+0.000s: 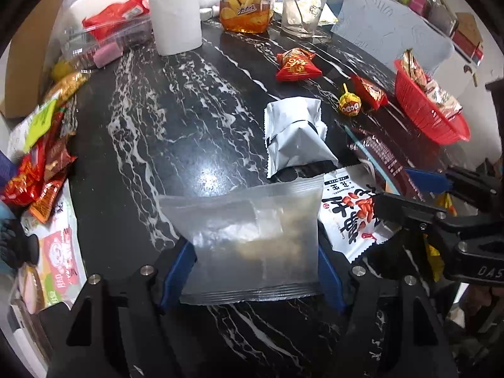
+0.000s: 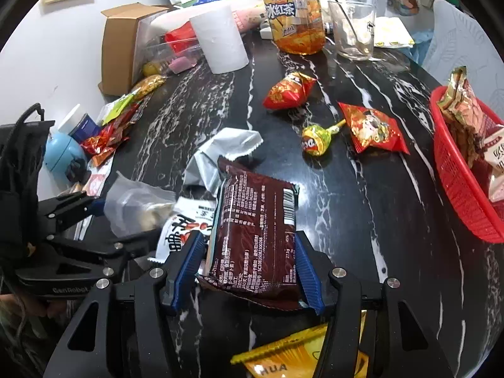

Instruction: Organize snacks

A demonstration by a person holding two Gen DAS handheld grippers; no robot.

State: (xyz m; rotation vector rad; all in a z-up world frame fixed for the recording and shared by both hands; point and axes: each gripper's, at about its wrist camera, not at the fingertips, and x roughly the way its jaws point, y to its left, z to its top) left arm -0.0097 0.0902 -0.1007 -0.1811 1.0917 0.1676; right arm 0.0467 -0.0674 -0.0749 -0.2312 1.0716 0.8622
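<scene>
My left gripper (image 1: 255, 252) is shut on a translucent frosted snack packet (image 1: 249, 239) and holds it just above the black marble table (image 1: 151, 132). My right gripper (image 2: 249, 255) is shut on a dark brown snack packet (image 2: 255, 230). The left gripper also shows at the left of the right wrist view (image 2: 94, 208) with the frosted packet (image 2: 135, 204). A white-and-red peanut packet (image 1: 349, 214) and a silver packet (image 1: 296, 135) lie between the two grippers. A red basket (image 2: 460, 189) at the right holds several snacks.
Two red snack bags (image 2: 288, 91) (image 2: 371, 126) and a lollipop (image 2: 315, 140) lie mid-table. A paper roll (image 2: 220, 41), iced-tea bottle (image 2: 294, 15) and glass (image 2: 354, 31) stand at the back. A clear box (image 1: 104, 41) and snack pile (image 1: 41, 157) sit left. A yellow packet (image 2: 296, 356) lies below.
</scene>
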